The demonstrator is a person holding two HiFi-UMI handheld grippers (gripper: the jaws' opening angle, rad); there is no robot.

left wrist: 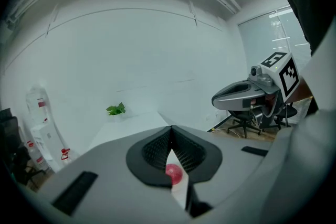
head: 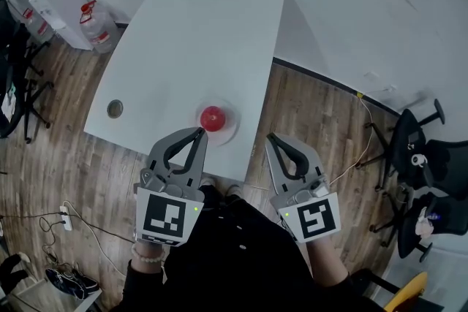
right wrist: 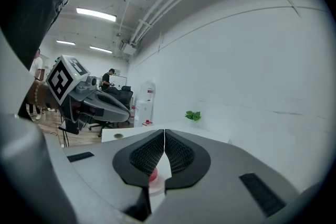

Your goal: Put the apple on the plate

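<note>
Judging from the layout, the placing step appears complete: the round red apple sits on the pale round plate near the front edge of the white counter. No further placing move seems required. The left gripper and right gripper have their jaws clenched together, empty, touching nothing.

Bright, even overhead light. You see ceiling strips glowing at ten o'clock in the right gripper view. The white tabletop looks nearly washed out. Both gripper views bend strongly, with dark vignetted corners.
</note>
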